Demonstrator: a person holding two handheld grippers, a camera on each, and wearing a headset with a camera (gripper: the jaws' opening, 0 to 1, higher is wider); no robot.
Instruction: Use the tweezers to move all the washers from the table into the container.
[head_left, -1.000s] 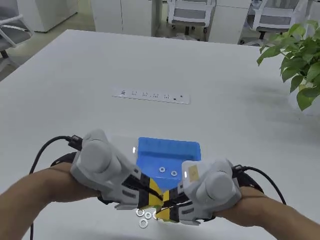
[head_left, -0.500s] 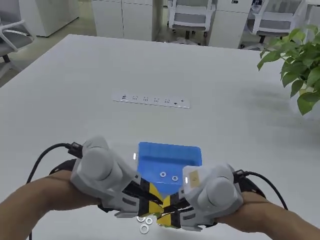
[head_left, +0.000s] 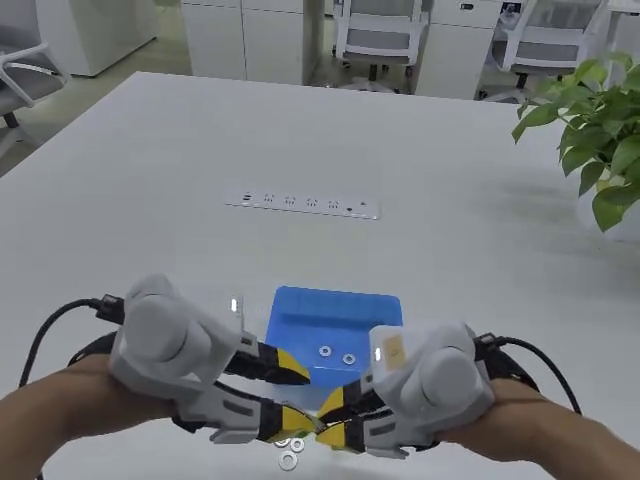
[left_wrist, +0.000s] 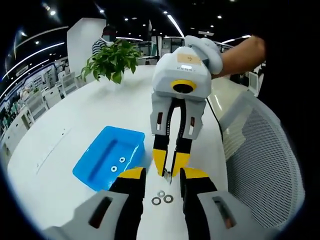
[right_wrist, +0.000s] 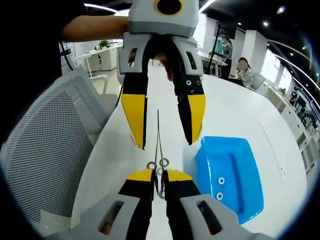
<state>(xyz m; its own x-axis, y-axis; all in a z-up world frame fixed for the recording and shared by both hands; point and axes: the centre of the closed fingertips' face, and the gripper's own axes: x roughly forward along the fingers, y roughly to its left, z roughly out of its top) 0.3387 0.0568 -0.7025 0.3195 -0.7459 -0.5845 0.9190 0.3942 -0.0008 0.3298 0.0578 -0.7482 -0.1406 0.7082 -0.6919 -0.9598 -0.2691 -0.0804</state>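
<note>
Two washers lie inside the blue container. A few loose washers rest on the white table just in front of it, below both grippers. My right gripper is shut on thin metal tweezers, whose tips point down over the loose washers. Facing it, my left gripper stands open with nothing between its jaws, straddling the tweezers' line above the washers. In the head view the left gripper sits left of the right gripper.
A white power strip lies further back on the table. A potted plant stands at the right edge. Office chairs line the table's far side, and a mesh chair sits close behind the near edge.
My left gripper has drawn back to the left, away from the right one, and its jaws now stand apart. The right gripper stays shut on the tweezers.
</note>
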